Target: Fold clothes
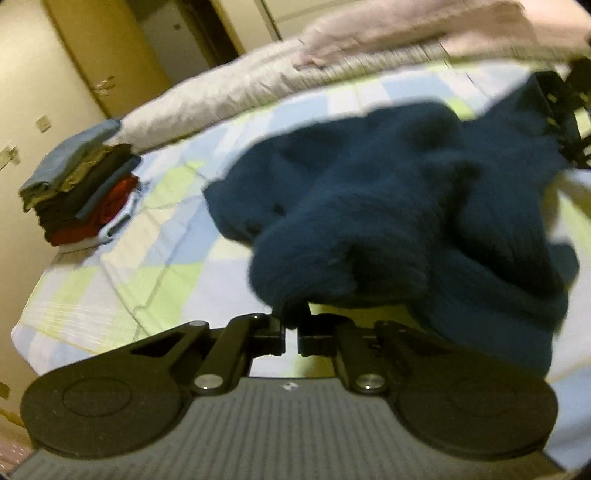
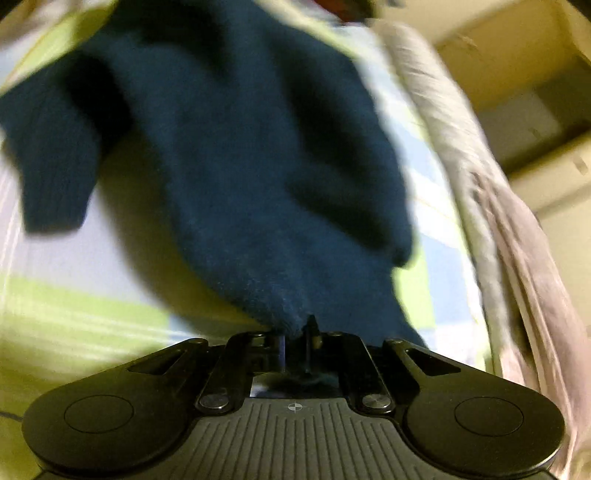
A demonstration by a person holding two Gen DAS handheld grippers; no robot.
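A dark blue knit sweater hangs bunched above the checked bedsheet. My left gripper is shut on one edge of the sweater. My right gripper is shut on another edge of the same sweater, which drapes away from it over the bedsheet. A sleeve hangs at the left of the right wrist view. The right gripper shows dimly at the upper right of the left wrist view. Both views are blurred.
A stack of folded clothes in blue, olive, dark and red sits at the bed's far left edge. A grey quilt and a pinkish blanket lie along the far side. A wardrobe stands behind.
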